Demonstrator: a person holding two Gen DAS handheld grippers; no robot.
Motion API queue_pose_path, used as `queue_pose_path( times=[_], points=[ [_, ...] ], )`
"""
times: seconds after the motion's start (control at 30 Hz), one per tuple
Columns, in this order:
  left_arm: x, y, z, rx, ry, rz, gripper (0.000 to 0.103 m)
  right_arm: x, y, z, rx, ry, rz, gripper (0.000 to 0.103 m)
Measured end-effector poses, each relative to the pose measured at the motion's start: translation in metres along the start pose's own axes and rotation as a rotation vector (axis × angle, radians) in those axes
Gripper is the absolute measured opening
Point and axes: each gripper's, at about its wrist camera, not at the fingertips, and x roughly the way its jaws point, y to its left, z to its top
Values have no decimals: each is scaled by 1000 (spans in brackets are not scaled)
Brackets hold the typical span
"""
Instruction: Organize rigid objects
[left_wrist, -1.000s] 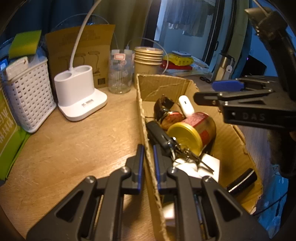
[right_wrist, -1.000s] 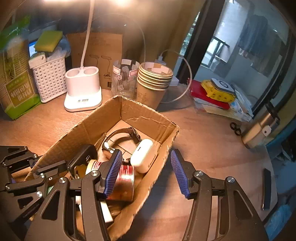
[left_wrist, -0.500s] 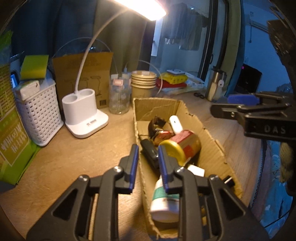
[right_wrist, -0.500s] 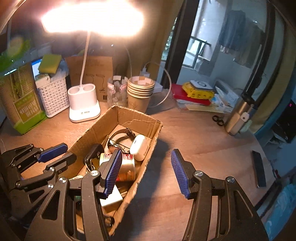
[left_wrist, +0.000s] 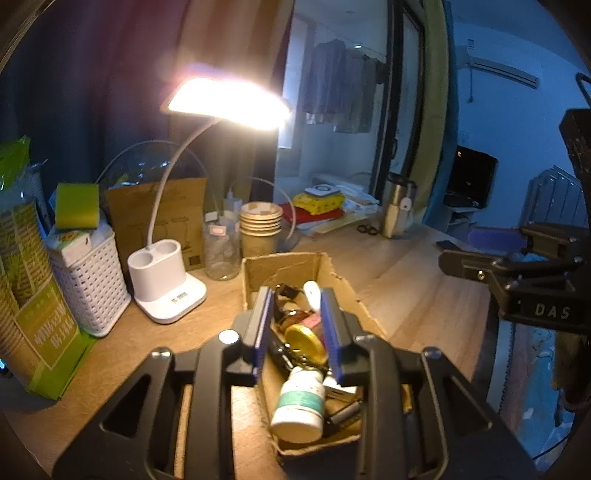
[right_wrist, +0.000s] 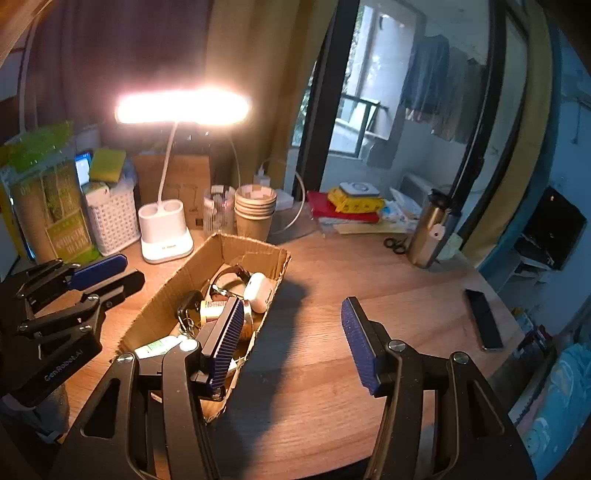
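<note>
Left gripper (left_wrist: 297, 330): we see its blue-padded jaws apart with nothing between them, raised above the near end of the cardboard box (left_wrist: 258, 271).
Right gripper (right_wrist: 295, 341): we see its jaws spread wide and bare, above the worktop (right_wrist: 369, 280) just to the right of the box; its left finger overlaps the box's right wall in this view.
Task's things: the rigid objects lie together inside the box: a white pill bottle (left_wrist: 301, 400) on its side at the near end, a yellow-lidded tin (left_wrist: 304, 341), a black key fob (right_wrist: 189, 303) with keys, a white earbud case (right_wrist: 258, 291) and a watch (right_wrist: 231, 275) toward the far end.
Step in hand: we judge that both grippers hang free over a filled box. This fits either a finished gathering or a pause before things are taken out to be sorted; we cannot tell which.
Next move: a dark phone (right_wrist: 483, 319) lies alone near the worktop's right edge; whether it belongs to the task we cannot say.
Around: a lit desk lamp (right_wrist: 166, 236), a white basket (right_wrist: 110, 221), a clear glass (right_wrist: 218, 210), stacked paper cups (right_wrist: 255, 210), a steel flask (right_wrist: 430, 236) and scissors (right_wrist: 395, 245).
In the way: the box walls stand tall, and the things inside are crowded and touching.
</note>
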Motion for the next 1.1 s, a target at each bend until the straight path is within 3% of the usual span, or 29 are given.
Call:
queue_pose_path(
  times=[0.2,0.3,0.5,0.77,0.83,1.1],
  points=[
    [-25,-15,11,86,-61,-1,36,-29,-5,-6,34,-44,-26,58],
    [-41,-17,17,86,-94,-16,53,-40,-3,-11,35,-56,-40,58],
    [-57,-17,28,73,-108,-51,56,-66,-2,-17,84,-123,-74,58],
    [-82,-21,39,85,-143,-85,70,-90,2,-19,93,-165,-101,64],
    [-88,-20,43,97,-152,-79,78,-96,4,-18,91,-181,-107,64],
    [-105,-17,56,98,-164,-75,90,-123,6,-16,153,-264,-117,64]
  ],
)
